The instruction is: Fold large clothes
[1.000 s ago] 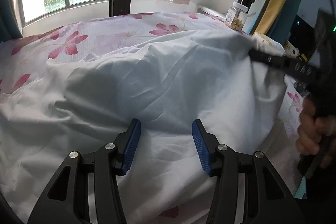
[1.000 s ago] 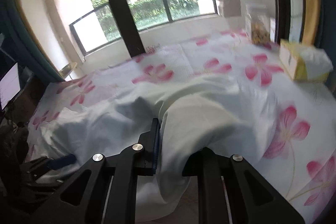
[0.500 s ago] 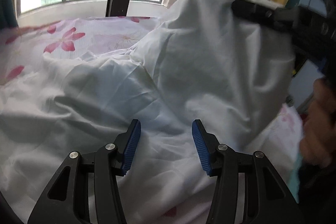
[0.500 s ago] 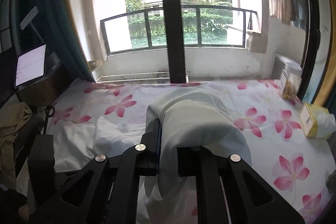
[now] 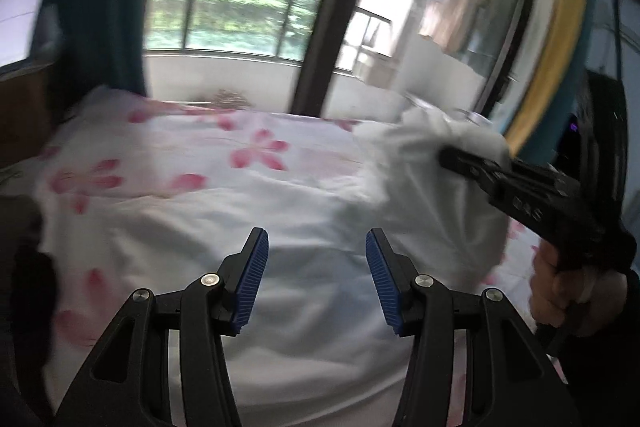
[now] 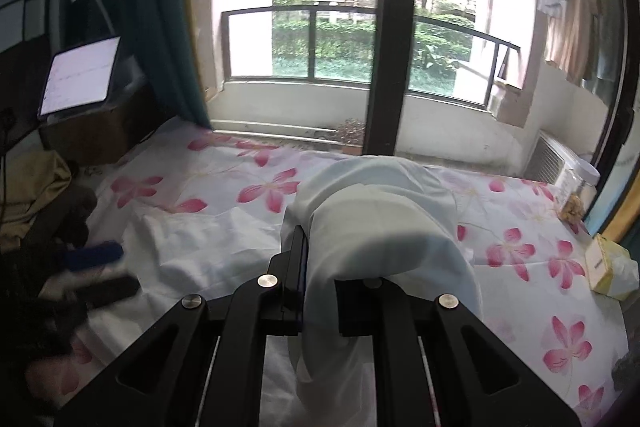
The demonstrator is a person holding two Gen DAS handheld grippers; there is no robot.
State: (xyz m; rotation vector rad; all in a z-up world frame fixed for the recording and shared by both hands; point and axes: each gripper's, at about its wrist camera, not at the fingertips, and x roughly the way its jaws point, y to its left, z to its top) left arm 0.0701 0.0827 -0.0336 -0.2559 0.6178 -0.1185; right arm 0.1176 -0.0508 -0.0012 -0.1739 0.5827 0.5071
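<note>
Right wrist view: the right gripper (image 6: 316,291) pinches the soft, light white garment (image 6: 384,223) at centre frame, above the floral bedsheet (image 6: 256,183); left gripper (image 5: 316,279) open, empty. Better grip near edges.

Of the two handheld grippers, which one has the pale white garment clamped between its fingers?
The right gripper: its black fingers are shut on a bunched fold of the pale white garment. The left gripper stands open, its blue pads apart above the cloth, holding nothing.

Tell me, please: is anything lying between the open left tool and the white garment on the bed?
Nothing visible. The left tool hangs open above the white garment, with only air between. The right tool grips a raised fold farther right.
</note>
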